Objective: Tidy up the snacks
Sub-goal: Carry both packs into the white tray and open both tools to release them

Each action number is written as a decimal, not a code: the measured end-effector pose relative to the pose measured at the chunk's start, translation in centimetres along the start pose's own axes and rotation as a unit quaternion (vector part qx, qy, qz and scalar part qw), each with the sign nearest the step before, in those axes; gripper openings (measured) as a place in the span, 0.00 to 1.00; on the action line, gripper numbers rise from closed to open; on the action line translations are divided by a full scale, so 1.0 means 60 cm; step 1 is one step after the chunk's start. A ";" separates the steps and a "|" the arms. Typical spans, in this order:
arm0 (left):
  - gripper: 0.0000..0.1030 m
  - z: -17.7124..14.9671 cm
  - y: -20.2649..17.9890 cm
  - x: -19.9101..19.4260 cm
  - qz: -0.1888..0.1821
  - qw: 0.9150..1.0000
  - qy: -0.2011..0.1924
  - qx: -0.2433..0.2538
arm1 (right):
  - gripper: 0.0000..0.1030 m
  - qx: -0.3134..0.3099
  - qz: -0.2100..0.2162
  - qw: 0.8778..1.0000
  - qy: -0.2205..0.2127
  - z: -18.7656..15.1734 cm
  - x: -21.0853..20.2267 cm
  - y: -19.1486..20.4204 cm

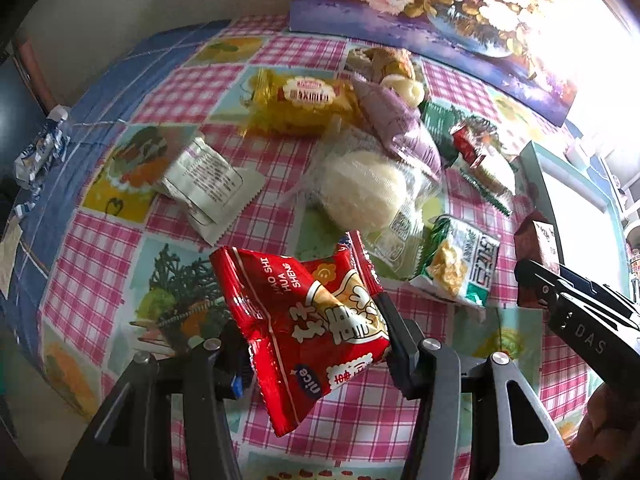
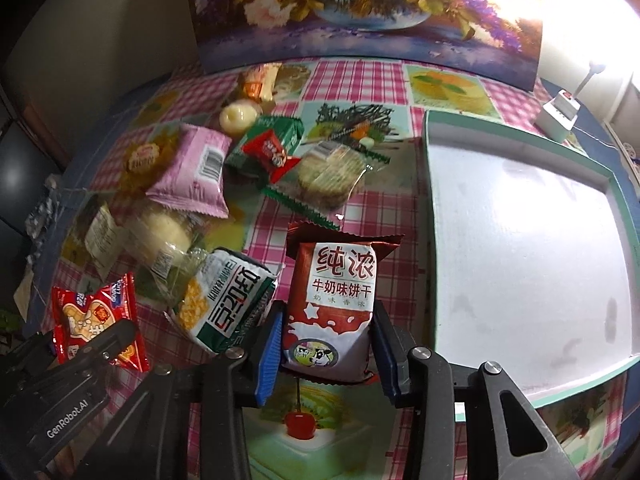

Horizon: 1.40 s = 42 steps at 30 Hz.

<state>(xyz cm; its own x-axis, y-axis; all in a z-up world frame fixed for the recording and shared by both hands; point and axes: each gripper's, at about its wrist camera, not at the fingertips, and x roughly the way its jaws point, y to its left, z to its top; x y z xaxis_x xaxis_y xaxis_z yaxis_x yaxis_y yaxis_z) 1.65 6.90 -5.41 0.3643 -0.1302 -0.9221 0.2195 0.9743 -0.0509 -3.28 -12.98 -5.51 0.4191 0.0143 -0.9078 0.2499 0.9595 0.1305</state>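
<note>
Checked pink-and-picture cloth covers the table (image 2: 360, 208), with a flower painting (image 2: 360, 12) propped along its far edge. Between the blue pads of the right gripper (image 2: 326, 344) sits a brown-and-white milk biscuit packet (image 2: 332, 300), pinched at its lower end and held upright just left of the white tray (image 2: 520, 240) by the table's right edge. The left gripper (image 1: 316, 344) has closed its fingers on a red peanut packet (image 1: 304, 320), gripped by its lower half so the top flops free above the cloth. Beyond both lies the loose pile near the table's middle: a green corn snack (image 2: 228, 304), a clear-wrapped pale cake (image 1: 360, 188), a purple packet (image 2: 192, 168), a yellow packet (image 1: 304, 104). The tray looks empty, so sorting has likely only begun. Both packets are slick, air-filled pillows; a squeeze on one end could let them slide out or twist, and the two grippers are close enough to bump when swinging toward the tray.
</note>
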 end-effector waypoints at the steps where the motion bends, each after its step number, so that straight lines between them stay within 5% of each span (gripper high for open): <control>1: 0.53 0.002 -0.003 -0.007 0.003 1.000 -0.005 0.002 | 0.42 0.002 0.003 1.000 -0.004 0.000 -0.005 -0.002; 11: 0.53 0.031 -0.085 -0.063 0.004 0.998 -0.033 0.048 | 0.42 0.030 -0.011 0.998 -0.062 0.015 -0.050 -0.030; 21: 0.54 0.091 -0.249 -0.090 -0.037 0.992 -0.047 0.113 | 0.43 0.115 -0.096 0.983 -0.107 0.036 -0.090 -0.137; 33: 0.54 0.112 -0.401 -0.025 -0.081 0.985 -0.028 0.147 | 0.43 0.218 -0.155 0.958 -0.105 0.036 -0.090 -0.294; 42: 0.54 0.120 -0.480 0.051 -0.089 0.978 -0.020 0.187 | 0.43 0.242 -0.175 0.951 -0.081 0.055 -0.056 -0.380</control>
<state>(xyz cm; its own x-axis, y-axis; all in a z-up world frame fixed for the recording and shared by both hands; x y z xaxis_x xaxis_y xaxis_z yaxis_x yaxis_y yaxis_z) 2.98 -22.87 -4.00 0.3240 -0.3057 -0.8953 0.5959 0.8009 -0.0579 -7.49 -35.80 -4.13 0.3565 -0.3630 -0.8609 0.7552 0.6545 0.0367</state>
